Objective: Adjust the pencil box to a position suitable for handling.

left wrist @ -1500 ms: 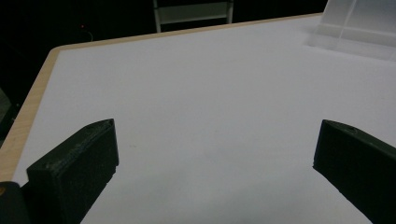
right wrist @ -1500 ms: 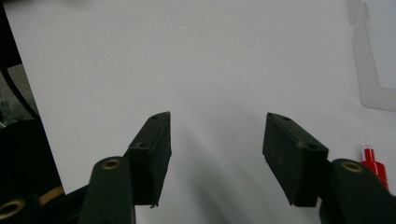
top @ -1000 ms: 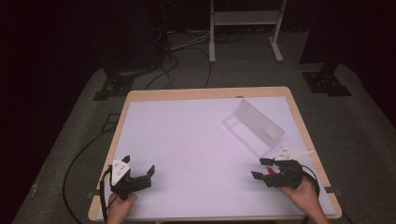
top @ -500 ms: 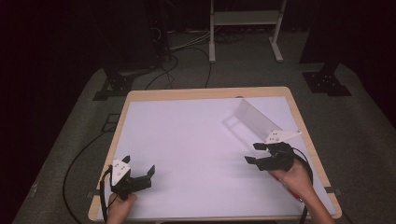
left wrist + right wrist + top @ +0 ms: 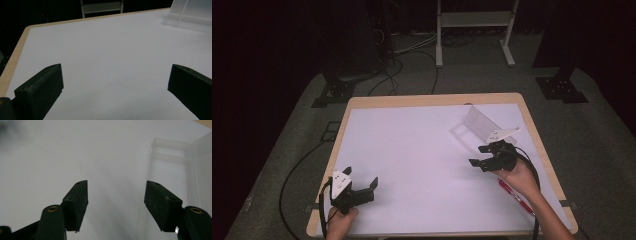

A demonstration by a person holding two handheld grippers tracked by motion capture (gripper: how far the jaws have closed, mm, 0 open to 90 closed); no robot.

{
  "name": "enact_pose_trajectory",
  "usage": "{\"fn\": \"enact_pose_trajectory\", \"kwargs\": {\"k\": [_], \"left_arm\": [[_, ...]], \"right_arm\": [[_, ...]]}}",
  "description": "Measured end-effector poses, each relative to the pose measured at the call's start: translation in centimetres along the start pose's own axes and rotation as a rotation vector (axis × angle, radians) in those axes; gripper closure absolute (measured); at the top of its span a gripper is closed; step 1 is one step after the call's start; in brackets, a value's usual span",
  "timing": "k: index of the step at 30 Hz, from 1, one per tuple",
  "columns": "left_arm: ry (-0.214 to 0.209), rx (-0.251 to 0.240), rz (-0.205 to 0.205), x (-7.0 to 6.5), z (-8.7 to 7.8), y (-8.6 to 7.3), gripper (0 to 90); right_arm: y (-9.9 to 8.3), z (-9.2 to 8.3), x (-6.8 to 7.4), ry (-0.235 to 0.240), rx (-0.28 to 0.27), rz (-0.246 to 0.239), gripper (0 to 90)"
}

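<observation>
High view: left gripper (image 5: pixel 362 187) rests at the near left of the tabletop (image 5: pixel 412 150), fingers wide and empty. Right gripper (image 5: pixel 482 156), fingers likewise wide and empty, hangs just short of the clear plastic box (image 5: pixel 479 124), whose long axis runs diagonally beyond and right of those fingers; the right hand is much the nearer.

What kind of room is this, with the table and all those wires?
Probably a lab or recording studio. A wood-edged table with a white top stands on grey carpet among dark curtains, black cables trail over the floor, and black stand feet sit beside it. A person holds a gripper in each hand.
</observation>
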State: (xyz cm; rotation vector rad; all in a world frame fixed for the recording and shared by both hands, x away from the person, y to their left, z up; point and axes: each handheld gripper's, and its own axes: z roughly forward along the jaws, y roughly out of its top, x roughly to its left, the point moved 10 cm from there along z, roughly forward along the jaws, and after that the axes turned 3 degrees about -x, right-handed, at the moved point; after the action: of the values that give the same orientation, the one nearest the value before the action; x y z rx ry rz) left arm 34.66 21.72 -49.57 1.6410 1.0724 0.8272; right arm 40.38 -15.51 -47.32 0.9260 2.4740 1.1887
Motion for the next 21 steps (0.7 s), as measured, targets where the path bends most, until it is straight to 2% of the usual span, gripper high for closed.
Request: {"fn": "enact_pose_trajectory", "kwargs": {"k": [10,14,21], "left_arm": [[-0.002,0.000,0.000,0.0,0.0,0.0,0.0],[-0.002,-0.001,0.003,-0.1,0.0,0.0,0.0],[-0.003,-0.001,0.003,-0.1,0.0,0.0,0.0]], "right_arm": [[0.8,1.0,-1.1,-0.011,-0.001,0.015,35.7],[0.6,1.8,-1.5,-0.010,0.024,0.033,36.5],[0.5,2.6,-2.3,-0.030,0.041,0.034,39.5]]}}
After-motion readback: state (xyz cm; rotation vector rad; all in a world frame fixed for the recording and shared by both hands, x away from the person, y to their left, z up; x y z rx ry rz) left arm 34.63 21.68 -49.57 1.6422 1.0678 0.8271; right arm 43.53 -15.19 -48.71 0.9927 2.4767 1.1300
